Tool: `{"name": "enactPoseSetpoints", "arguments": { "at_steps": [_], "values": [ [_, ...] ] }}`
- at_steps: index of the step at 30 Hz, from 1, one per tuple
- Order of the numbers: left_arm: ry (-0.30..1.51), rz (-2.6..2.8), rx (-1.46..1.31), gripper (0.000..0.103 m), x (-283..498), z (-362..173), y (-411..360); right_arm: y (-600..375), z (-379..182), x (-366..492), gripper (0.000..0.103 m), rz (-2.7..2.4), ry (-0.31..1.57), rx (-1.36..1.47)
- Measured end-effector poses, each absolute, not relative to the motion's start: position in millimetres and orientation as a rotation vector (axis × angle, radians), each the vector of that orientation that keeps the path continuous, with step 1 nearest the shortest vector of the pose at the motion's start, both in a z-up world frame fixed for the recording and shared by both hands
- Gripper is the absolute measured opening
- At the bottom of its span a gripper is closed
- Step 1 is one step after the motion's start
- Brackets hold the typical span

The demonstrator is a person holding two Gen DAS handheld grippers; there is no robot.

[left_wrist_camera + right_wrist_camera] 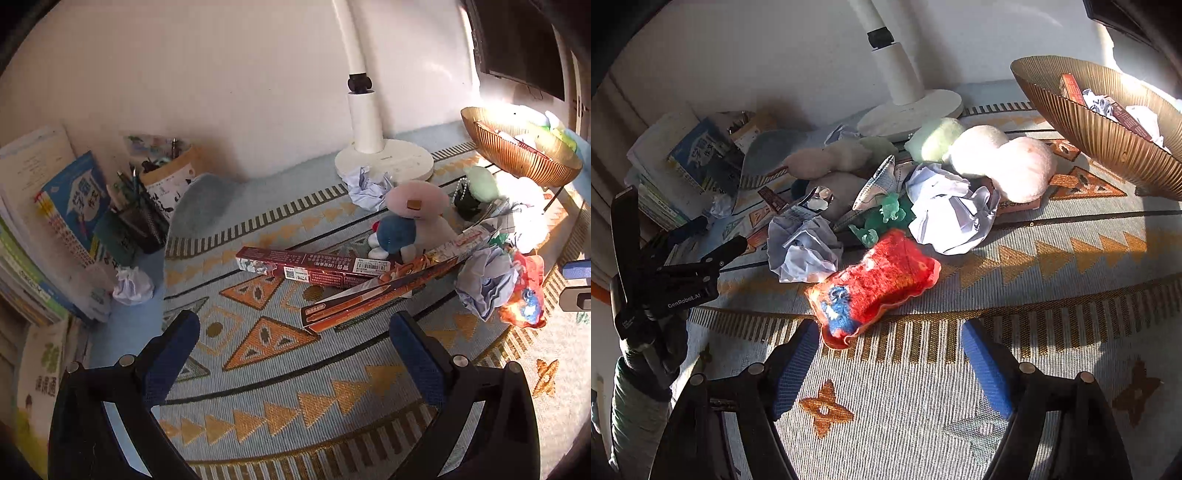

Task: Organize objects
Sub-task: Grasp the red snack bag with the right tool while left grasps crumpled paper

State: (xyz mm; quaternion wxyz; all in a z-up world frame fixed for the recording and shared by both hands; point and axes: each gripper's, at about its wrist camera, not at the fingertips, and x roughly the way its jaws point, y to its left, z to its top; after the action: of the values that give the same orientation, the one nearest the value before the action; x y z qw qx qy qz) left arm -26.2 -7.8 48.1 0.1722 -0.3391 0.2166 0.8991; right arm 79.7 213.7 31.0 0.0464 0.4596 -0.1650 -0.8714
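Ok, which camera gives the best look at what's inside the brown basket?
The right wrist view. It looks over the brown basket's rim, so a red box and crumpled paper inside show clearly. In the left wrist view the basket sits far off at the right edge in sun glare, and its contents are washed out.

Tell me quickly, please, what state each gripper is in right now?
Left gripper: open, holding nothing.
Right gripper: open, holding nothing; the red pouch lies just ahead.

Harsh sunlight glares from the right, perhaps a window; left side shadowed, fisheye edges bent and dark
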Motion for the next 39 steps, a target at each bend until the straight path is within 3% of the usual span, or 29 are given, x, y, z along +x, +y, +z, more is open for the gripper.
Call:
{"name": "enactPoseSetpoints", "arguments": {
  "at_steps": [2,4,7,8,11,12,13,16,19,22,26,27,30,31,35,37,39],
  "values": [
    [0.632,2.498,-0.989,0.098,-40.0,39.6,-1.7,196.9,30.1,74.7,0.082,-2.692,-0.425,1.43],
    [0.647,2.449,-1.0,0.097,-47.7,31.3,5.8,183.5,28.8,70.8,0.092,-2.721,-0.375,1.447],
    [0.674,2.409,-1.006,0.095,-52.7,19.6,16.0,166.4,25.0,63.7,0.094,-2.819,-0.264,1.51],
    [0.69,2.4,-1.003,0.088,-53.7,16.6,19.8,161.3,23.6,60.8,0.094,-2.84,-0.214,1.532],
    [0.696,2.364,-0.999,0.069,-51.4,12.8,28.9,159.6,25.8,59.8,0.073,-2.869,-0.153,1.522],
    [0.692,2.353,-1.005,0.065,-50.2,12.9,30.8,160.3,28.3,62.2,0.055,-2.856,-0.155,1.501],
    [0.696,2.354,-0.997,0.058,-47.2,13.7,32.7,163.1,30.1,67.2,0.046,-2.852,-0.145,1.496],
    [0.736,2.346,-0.956,0.043,-29.9,19.8,37.5,171.9,31.6,82.0,0.033,-2.822,-0.156,1.493],
    [0.644,2.291,-1.029,0.013,-14.1,30.9,31.8,187.3,37.8,106.4,0.022,-2.827,-0.142,1.457],
    [0.551,2.247,-1.101,0.013,8.1,37.2,24.5,207.5,49.7,128.7,0.021,-2.921,-0.122,1.419],
    [0.55,2.227,-1.096,0.018,33.7,41.0,24.4,242.1,58.6,140.5,0.021,-2.907,-0.285,1.427],
    [0.579,2.263,-1.092,0.026,33.4,41.8,23.9,248.1,58.5,141.6,0.022,-2.878,-0.349,1.425],
    [0.564,2.362,-1.092,0.066,13.5,43.2,13.2,251.1,53.5,144.7,0.031,-2.782,-0.497,1.4],
    [0.543,2.393,-1.086,0.084,5.5,42.5,8.8,247.3,51.1,144.4,0.037,-2.767,-0.492,1.398],
    [0.516,2.435,-1.068,0.086,-36.5,36.0,-2.7,217.1,46.6,135.5,0.052,-2.717,-0.366,1.379],
    [0.552,2.416,-1.047,0.086,-50.5,33.6,-0.9,203.3,46.5,124.1,0.07,-2.695,-0.328,1.371],
    [0.571,2.317,-1.045,0.087,-57.4,31.9,4.4,191.7,45.2,111.0,0.073,-2.688,-0.3,1.386]
  ]
}}
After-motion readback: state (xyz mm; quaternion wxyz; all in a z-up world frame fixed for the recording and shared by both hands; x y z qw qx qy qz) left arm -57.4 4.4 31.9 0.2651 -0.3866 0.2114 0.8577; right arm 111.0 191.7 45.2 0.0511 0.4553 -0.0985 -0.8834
